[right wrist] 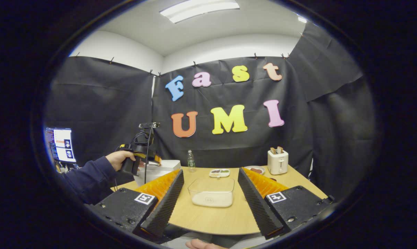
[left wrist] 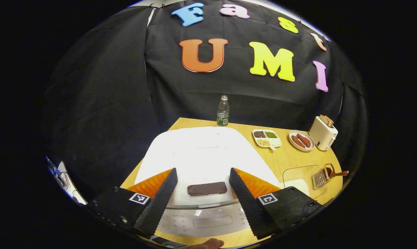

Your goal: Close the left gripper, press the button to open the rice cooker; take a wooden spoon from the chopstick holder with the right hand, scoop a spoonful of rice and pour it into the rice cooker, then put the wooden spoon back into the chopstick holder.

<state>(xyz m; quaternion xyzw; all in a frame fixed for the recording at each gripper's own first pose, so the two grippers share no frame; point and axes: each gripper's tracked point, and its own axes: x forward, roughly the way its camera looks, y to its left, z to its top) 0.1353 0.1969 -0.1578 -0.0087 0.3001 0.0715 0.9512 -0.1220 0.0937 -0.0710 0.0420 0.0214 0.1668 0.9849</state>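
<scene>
Left hand-held gripper [left wrist: 203, 188] spread above rice cooker [left wrist: 201, 155] front edge.

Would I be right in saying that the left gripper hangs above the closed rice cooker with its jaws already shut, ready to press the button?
Not quite: the left gripper does hang above the closed rice cooker, but its jaws stand wide open, with the dark button showing in the gap between them. The left gripper view shows this.

One rice cooker [left wrist: 201, 155], one water bottle [left wrist: 223, 111], one toaster [left wrist: 322, 132], one divided tray [left wrist: 266, 138], one plate [left wrist: 301, 140], one clear rice container [right wrist: 211, 192]
</scene>
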